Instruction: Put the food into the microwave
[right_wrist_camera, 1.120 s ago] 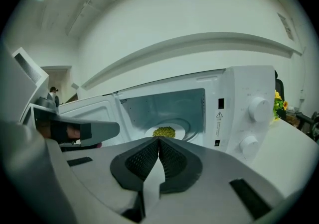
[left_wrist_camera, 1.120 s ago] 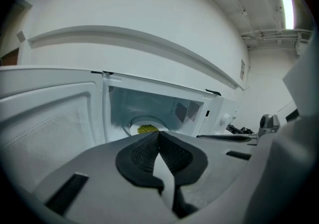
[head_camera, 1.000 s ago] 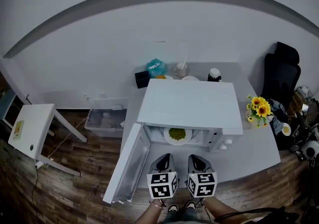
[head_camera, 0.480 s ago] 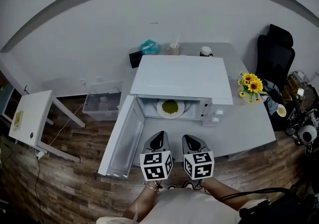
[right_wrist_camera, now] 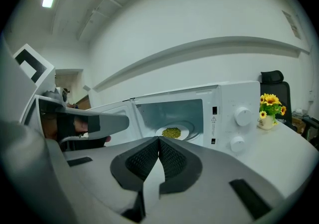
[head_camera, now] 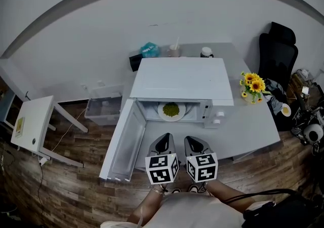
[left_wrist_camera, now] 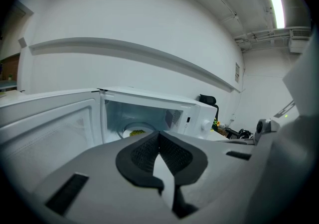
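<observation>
Nearest the person, the left hand-held gripper (head_camera: 163, 142) and the right hand-held gripper (head_camera: 195, 143) hover side by side over the front edge of the counter (head_camera: 248, 130), both pointing at the oven. In each gripper view the dark pads meet at the tip with nothing between them, so both are closed and empty.

Just beyond the left one, the microwave door (head_camera: 124, 143) is swung wide open to the left, past the counter's edge. Behind that lies the lit cavity of the microwave (head_camera: 177, 82), and the plate of green food (head_camera: 171, 110) sits on the turntable inside — apart from both grippers. The two knobs (right_wrist_camera: 243, 116) are on the panel to the right of the opening. Further right stand sunflowers (head_camera: 251, 84), with small containers behind the oven near the wall.

The placing looks done; what seems left is shutting the door. That would call for the left gripper to go round to the door's outer face and push it in an arc toward the cavity — closed jaws should serve for pushing.
</observation>
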Tool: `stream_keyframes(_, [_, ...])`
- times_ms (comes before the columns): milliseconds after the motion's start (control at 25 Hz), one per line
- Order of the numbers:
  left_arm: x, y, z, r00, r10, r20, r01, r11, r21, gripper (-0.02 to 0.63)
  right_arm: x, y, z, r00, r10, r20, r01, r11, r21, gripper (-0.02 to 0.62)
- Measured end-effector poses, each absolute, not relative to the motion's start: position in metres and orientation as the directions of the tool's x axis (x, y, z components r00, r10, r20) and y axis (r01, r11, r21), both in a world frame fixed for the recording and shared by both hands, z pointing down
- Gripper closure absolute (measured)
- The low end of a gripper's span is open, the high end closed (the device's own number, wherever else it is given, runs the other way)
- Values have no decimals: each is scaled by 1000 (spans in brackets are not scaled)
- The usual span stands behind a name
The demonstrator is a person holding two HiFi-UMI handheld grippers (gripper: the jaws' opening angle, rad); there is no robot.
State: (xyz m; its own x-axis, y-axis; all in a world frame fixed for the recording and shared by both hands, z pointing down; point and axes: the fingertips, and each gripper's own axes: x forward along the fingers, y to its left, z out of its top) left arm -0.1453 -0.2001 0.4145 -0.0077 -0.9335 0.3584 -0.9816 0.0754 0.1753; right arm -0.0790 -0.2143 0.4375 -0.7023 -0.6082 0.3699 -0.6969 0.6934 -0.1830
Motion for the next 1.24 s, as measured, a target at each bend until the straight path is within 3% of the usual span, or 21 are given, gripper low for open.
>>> stream_keyframes(1240, [-138,-185,429,-15,-923,385,-976,98,196,602,-59,-210,433,-682,-624,381,-714,681,-162,580])
